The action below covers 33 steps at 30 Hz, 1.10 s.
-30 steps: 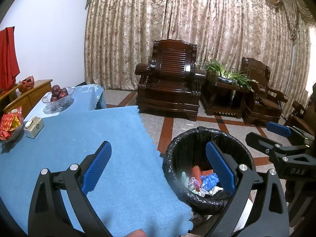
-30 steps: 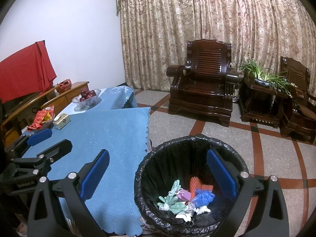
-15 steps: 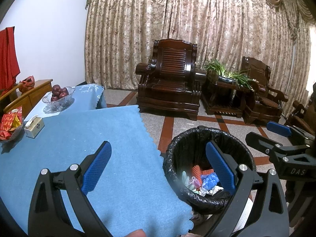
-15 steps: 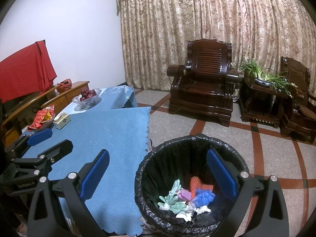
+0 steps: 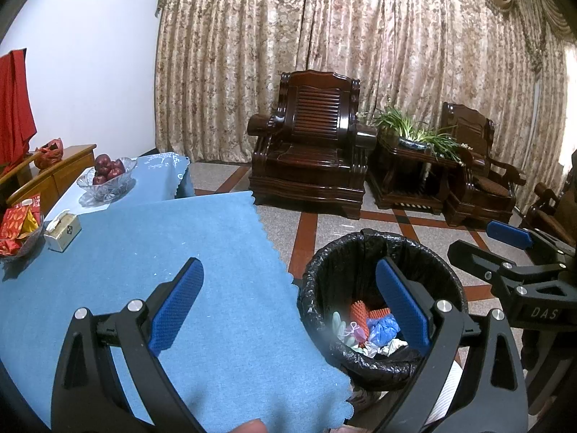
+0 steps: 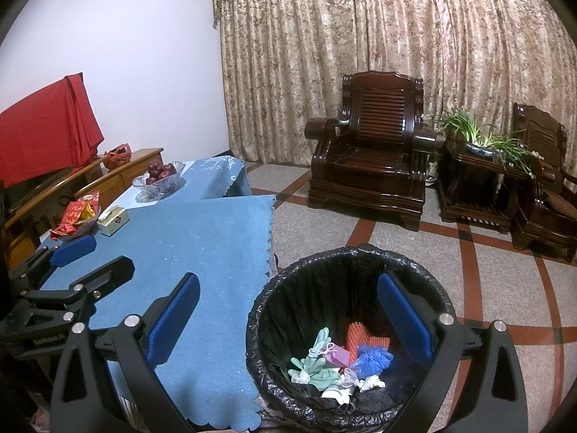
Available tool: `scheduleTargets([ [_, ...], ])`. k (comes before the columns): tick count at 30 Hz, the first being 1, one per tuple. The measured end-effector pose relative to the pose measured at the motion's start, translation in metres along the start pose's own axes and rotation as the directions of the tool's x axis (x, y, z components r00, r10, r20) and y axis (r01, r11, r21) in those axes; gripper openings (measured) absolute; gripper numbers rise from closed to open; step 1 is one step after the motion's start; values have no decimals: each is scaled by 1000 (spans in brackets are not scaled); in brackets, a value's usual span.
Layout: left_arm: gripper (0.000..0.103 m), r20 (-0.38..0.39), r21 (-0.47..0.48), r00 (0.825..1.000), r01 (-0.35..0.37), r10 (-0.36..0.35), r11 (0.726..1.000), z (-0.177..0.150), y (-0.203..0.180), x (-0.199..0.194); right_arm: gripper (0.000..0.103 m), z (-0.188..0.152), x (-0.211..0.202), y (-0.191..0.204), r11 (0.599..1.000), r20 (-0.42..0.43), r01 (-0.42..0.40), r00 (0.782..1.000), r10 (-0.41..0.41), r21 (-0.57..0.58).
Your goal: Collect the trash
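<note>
A bin lined with a black bag (image 5: 360,252) (image 6: 310,288) stands on the floor beside the blue-clothed table (image 5: 173,238) (image 6: 202,238). Inside lies trash: pale green gloves (image 6: 317,362), an orange foam net (image 6: 355,337), a blue crumpled bag (image 6: 371,357), a pink packet and white scraps. My left gripper (image 5: 288,305) hovers open and empty over the table corner and bin rim. My right gripper (image 6: 288,319) is open and empty above the bin. Each gripper shows in the other's view: the right one (image 5: 505,249), the left one (image 6: 86,259).
On the table's far left stand a glass bowl of red fruit (image 5: 106,176) (image 6: 158,176), a tissue box (image 5: 63,232) (image 6: 113,220) and a dish of red snack packets (image 5: 16,227) (image 6: 77,216). Dark wooden armchairs (image 5: 313,148) (image 6: 371,155) and a plant stand (image 5: 414,158) line the curtain.
</note>
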<state>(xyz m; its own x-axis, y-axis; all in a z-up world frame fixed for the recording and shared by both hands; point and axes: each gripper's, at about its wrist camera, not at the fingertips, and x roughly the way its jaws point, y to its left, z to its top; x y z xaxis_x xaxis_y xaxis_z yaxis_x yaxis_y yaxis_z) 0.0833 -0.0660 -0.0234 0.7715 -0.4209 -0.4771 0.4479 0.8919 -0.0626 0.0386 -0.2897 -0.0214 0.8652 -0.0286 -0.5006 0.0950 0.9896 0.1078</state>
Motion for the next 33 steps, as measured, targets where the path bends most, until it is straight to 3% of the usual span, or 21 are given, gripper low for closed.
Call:
scheduleTargets([
  [33,94,-6,0,1000,1,-1,1000,0,2,-2,97,-4,0,4,1000,-7,-2,1000,2,1],
])
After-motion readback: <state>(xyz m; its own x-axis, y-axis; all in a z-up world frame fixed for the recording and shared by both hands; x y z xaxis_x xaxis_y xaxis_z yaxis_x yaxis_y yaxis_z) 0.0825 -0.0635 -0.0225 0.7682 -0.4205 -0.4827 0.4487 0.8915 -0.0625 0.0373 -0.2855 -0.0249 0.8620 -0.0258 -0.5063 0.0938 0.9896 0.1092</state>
